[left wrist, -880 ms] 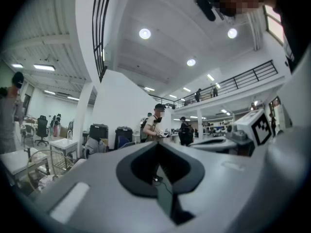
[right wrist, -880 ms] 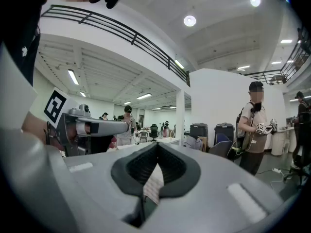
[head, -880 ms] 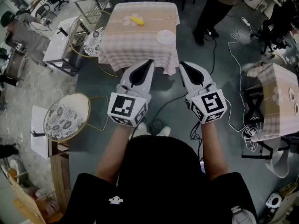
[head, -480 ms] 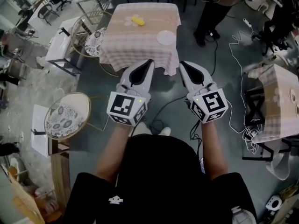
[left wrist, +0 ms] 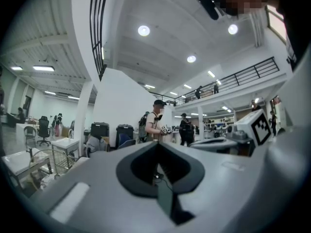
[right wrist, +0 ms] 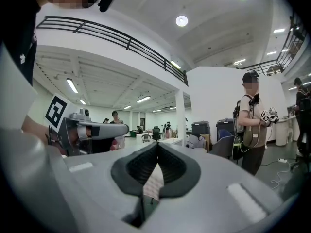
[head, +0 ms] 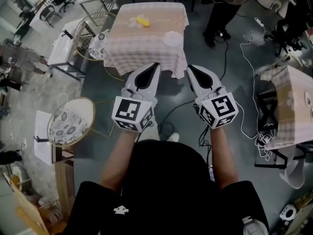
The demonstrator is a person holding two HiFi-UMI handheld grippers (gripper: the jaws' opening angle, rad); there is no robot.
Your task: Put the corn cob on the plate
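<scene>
left tongs (head: 156, 65), right tongs (head: 189, 67): level, abreast, jaws together

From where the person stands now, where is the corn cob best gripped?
Probably across the middle of the corn cob, coming down from above: it lies flat on the table, lengthwise roughly left to right, so jaws can straddle its narrow width.

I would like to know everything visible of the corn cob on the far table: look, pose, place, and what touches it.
The corn cob is small, yellow and elongated, too far away to show kernels. It lies flat on a pale flower-shaped patch of the checked tablecloth, toward the table's far left in the head view. Only that surface touches it. The white plate sits apart, nearer and to its right.
</scene>
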